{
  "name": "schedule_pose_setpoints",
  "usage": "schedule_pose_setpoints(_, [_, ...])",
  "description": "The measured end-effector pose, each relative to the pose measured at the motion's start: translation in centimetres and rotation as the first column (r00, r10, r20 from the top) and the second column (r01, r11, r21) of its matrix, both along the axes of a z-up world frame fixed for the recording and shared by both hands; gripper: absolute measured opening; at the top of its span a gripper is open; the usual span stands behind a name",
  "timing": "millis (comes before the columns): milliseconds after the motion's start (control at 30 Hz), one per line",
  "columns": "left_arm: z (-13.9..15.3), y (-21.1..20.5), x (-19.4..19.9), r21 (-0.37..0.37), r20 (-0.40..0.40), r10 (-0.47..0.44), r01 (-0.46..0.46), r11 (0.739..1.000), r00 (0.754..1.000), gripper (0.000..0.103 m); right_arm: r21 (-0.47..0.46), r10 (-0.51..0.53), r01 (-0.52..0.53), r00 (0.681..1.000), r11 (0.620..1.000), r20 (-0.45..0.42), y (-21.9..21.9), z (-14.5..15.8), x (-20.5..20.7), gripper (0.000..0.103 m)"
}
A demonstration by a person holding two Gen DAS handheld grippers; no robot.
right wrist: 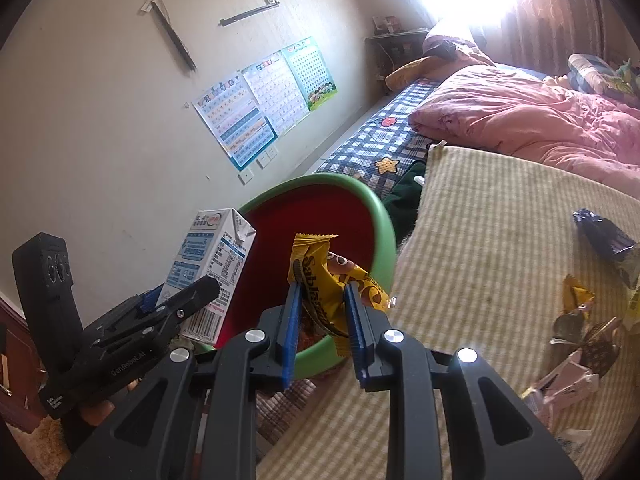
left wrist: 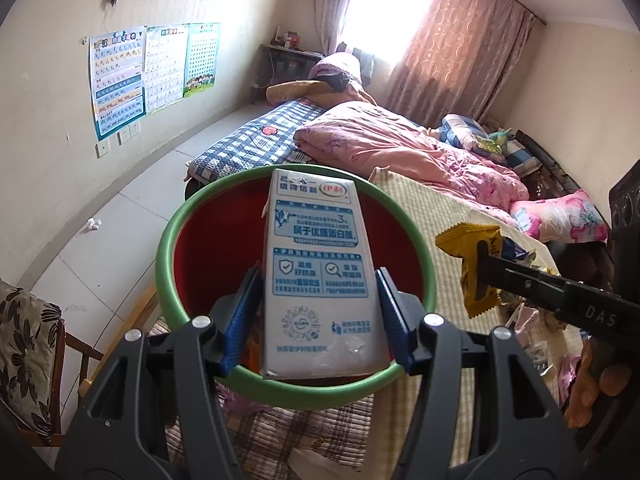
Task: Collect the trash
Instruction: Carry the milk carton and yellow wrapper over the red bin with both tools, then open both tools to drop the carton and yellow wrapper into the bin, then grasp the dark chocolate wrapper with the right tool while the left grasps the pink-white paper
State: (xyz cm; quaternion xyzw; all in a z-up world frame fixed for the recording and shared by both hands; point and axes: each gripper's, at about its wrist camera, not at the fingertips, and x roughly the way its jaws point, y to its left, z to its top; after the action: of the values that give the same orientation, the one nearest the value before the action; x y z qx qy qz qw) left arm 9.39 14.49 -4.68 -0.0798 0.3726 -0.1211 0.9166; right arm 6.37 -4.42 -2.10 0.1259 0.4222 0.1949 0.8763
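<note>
Bed [right wrist: 500, 216] behind; bin [left wrist: 168, 240] floor hidden by milk carton [left wrist: 318, 276], wrapper [right wrist: 324, 280].

Black plastic left gripper [left wrist: 318, 312] and right gripper [right wrist: 322, 320], ribbed blue pads [left wrist: 240, 320], silver screws [right wrist: 256, 336], white lettering along the side, bare skin on a hand [left wrist: 600, 384].

A bed [left wrist: 256, 140] with a blue checked sheet runs along the wall, and a pink quilt [left wrist: 384, 144] lies heaped on it beside a striped yellow mat [right wrist: 500, 216]. Three charts [left wrist: 148, 68] hang side by side on the cream wall, with a metal rail [right wrist: 250, 10] fixed higher up. Patterned curtains [left wrist: 460, 40] frame the bright window [left wrist: 390, 0], a dark shelf [left wrist: 280, 64] stands at the bed's far end, and a chair [left wrist: 28, 344] with a floral cushion sits on the tiled floor [left wrist: 120, 208].
</note>
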Motion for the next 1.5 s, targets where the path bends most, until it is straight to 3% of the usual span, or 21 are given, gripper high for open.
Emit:
schedule_pose_setpoints(733, [-1.8,1.1,3.2,0.008,-0.031,-0.026,0.026,1.000,0.999,0.055,0.032,0.007,-0.006,1.000,0.999,-0.016,2.9,-0.2,3.3,0.024])
schedule_pose_setpoints(767, [-1.8,1.2,3.3,0.008,-0.029,-0.023,0.023,1.000,0.999,0.056,0.037,0.008,-0.007,1.000,0.999,-0.016,2.9,-0.1,3.4,0.025])
schedule_pose_setpoints(833, [-1.8,1.3,3.4,0.007,-0.029,-0.017,0.017,1.000,0.999,0.062,0.047,0.008,-0.007,1.000,0.999,-0.020,2.8,-0.2,3.5,0.049])
schedule_pose_setpoints(867, [-1.9,1.4,3.4,0.004,-0.027,-0.014,0.014,1.000,1.000,0.063,0.056,0.005,-0.003,1.000,0.998,-0.020,2.7,-0.2,3.5,0.051])
schedule_pose_setpoints(1233, [-1.5,0.9,2.5,-0.005,-0.033,-0.002,0.002,1.000,0.999,0.068,0.072,-0.018,0.018,1.000,0.997,-0.005,0.9,0.5,1.9,0.055])
schedule_pose_setpoints(1500, [-0.8,-4.0,1.1,0.012,-0.028,-0.065,0.065,0.998,0.997,0.068,0.043,-0.119,0.120,0.993,0.992,-0.012,-5.8,0.0,-1.5,0.056])
